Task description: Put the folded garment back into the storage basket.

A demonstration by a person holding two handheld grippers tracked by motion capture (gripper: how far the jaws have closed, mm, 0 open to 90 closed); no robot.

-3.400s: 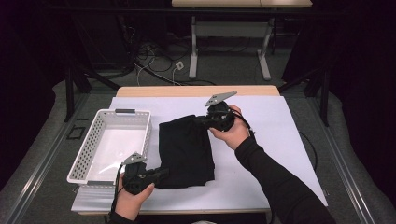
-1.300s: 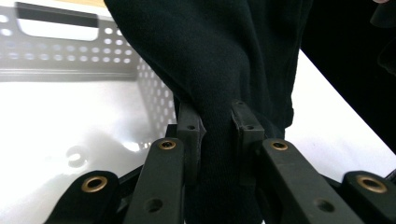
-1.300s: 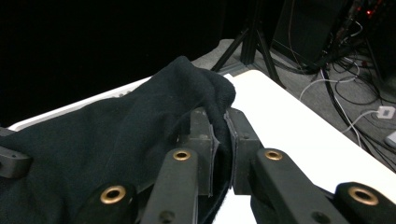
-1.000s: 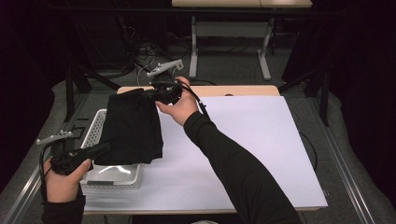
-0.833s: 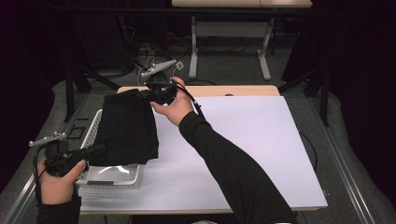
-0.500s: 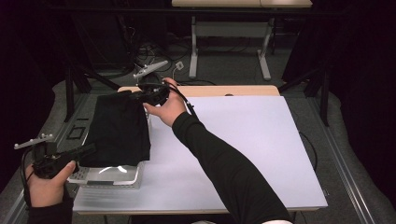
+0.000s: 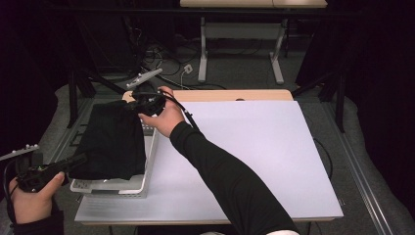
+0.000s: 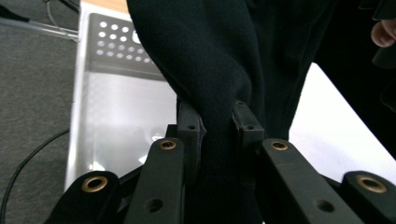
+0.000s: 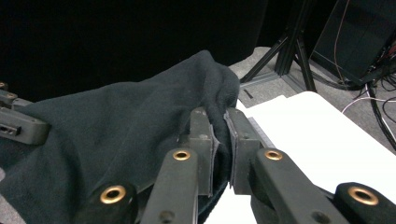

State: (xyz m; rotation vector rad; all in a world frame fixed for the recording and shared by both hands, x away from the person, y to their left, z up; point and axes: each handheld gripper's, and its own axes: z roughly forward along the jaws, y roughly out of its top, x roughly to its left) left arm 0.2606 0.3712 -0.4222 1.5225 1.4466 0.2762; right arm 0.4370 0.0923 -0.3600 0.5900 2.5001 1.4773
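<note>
A black folded cloth (image 7: 113,139) hangs stretched between both grippers over the white perforated basket (image 7: 128,185) at the table's left. My left gripper (image 7: 78,160), off the table's near left corner, is shut on the cloth's near edge (image 8: 219,121). My right gripper (image 7: 131,104), at the far left of the table, is shut on the cloth's far edge (image 9: 219,126). In the left gripper view the basket's perforated wall (image 8: 116,51) lies below the cloth. The cloth covers most of the basket.
A white table top (image 7: 254,152) spreads to the right of the basket. The person's right forearm in a black sleeve (image 7: 220,176) crosses it diagonally. Cables (image 7: 166,68) and table legs (image 7: 203,49) lie on the grey floor beyond the far edge.
Both grippers have carried the cloth leftward, from the table's middle to over the basket. Within the last second they moved further left, the left hand passing the table's edge.
</note>
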